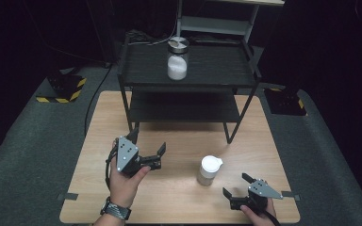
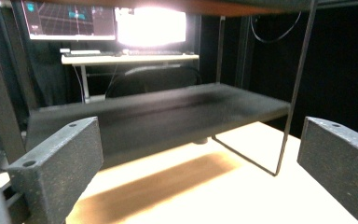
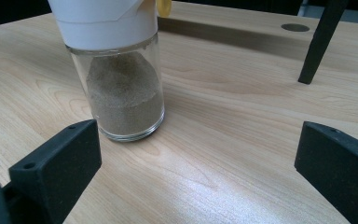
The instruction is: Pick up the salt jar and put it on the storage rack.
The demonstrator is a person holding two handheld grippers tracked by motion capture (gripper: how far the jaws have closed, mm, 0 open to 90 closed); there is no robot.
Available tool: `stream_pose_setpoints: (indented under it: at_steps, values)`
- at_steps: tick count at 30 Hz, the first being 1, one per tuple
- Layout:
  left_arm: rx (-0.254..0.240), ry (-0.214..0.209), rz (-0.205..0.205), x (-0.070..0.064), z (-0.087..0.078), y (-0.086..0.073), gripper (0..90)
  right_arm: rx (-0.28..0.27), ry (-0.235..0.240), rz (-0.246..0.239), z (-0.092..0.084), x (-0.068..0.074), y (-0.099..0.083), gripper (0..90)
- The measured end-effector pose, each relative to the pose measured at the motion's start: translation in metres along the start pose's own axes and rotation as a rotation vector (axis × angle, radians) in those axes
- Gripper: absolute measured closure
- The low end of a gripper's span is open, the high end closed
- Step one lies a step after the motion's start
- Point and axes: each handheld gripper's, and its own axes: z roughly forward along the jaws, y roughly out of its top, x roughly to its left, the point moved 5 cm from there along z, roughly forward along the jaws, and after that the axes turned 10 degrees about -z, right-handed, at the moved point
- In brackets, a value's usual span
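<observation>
Brown sand sits in the little jar (image 1: 209, 170) on the bench (image 1: 179, 188), near my right claw (image 1: 238, 185); both claws are spread wide, holding nothing; I should slide the right one around the glass, then squeeze gently; my left claw (image 1: 147, 150) waits by the rack (image 1: 184, 84).

White-capped glass jar (image 1: 209, 170) of brown powder stands upright.

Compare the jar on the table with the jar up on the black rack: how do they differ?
The table jar holds brownish powder under a white lid; the rack jar holds white grains under a grey-and-white lid. The table jar stands on the wooden table near the right gripper; the rack jar stands on the rack top shelf. Both are clear, upright and closed.
</observation>
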Motion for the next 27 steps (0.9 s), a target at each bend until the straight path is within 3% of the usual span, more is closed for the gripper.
stream_pose_setpoints:
  at_steps: [20, 27]
  values:
    - [0.141, 0.035, -0.025, 0.01, -0.015, -0.057, 0.4, 0.001, 0.001, -0.001, 0.0, 0.0, 0.0, 0.2]
    - [0.221, 0.017, -0.012, 0.014, -0.019, -0.077, 0.7, 0.0, 0.001, -0.003, 0.0, 0.0, 0.0, 0.2]
